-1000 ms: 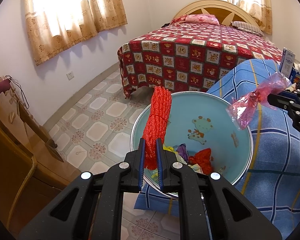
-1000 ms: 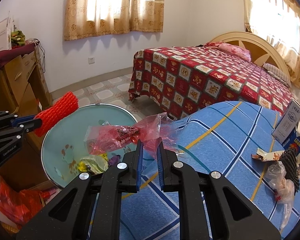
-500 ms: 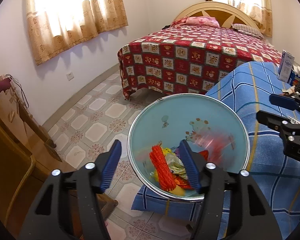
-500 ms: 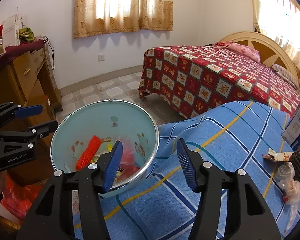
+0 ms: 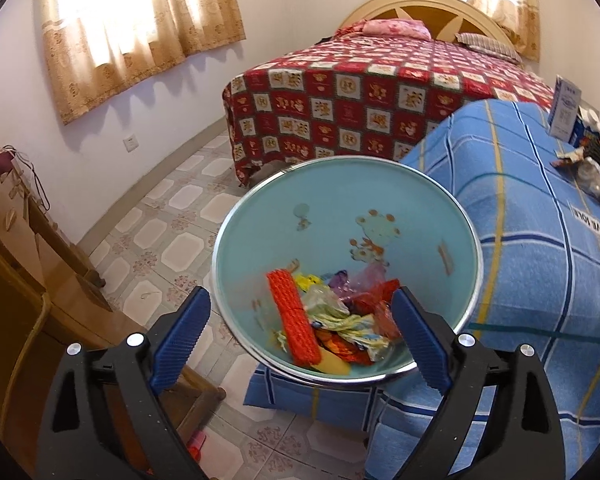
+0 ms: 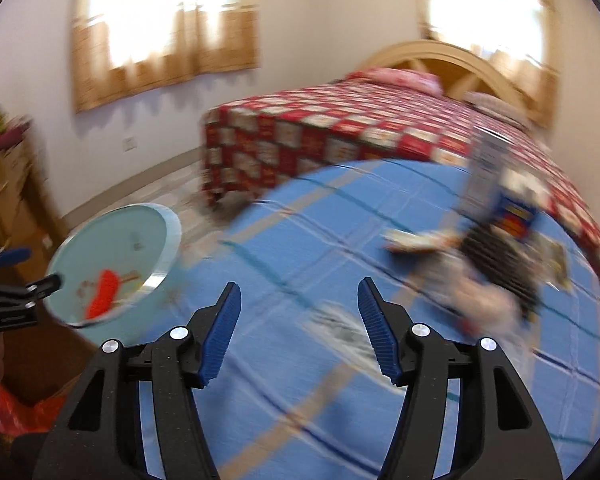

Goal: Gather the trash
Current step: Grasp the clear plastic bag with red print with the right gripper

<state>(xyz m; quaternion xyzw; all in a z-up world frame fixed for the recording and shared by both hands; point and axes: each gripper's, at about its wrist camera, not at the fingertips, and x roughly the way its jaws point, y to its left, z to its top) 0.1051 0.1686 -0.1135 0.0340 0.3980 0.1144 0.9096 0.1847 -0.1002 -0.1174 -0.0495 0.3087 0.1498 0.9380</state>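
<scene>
So over on the left we've got the left gripper (image 5: 300, 330) hanging right above the bin (image 5: 476, 264), pointing down into it. Its jaws have just been opening and now stand spread wide with nothing between them. The red mesh net (image 5: 294, 320) lies inside the bin on top of the other crumpled wrappers, leaning toward the bin's left side, so that piece is dealt with.

The bin itself sits just beside the blue checked bedspread (image 5: 540, 280), its rim touching or very nearly touching the fabric's edge — can't quite tell which.

Moving right, the right gripper (image 6: 299, 330) is over the bedspread, well clear of the bin, and that view is heavily smeared. Its jaws have just been opening too; they stand apart, roughly half spread, with nothing in them.

Further right on the bedspread is what's left to collect: the leftover trash pile (image 6: 496, 280) — something dark, a pale crumpled plastic bag and a flat wrapper, all too blurred to sort out properly. A white and blue carton (image 6: 500, 184) stands just behind it; whether that counts as trash we can't say.

Our read: both drops are done and we're at the start of the next fetch. The next move calls for lining the right gripper's open jaws up on one piece of that pile, probably the loose bag or wrapper, and pinching only that without snagging the bedspread.
</scene>
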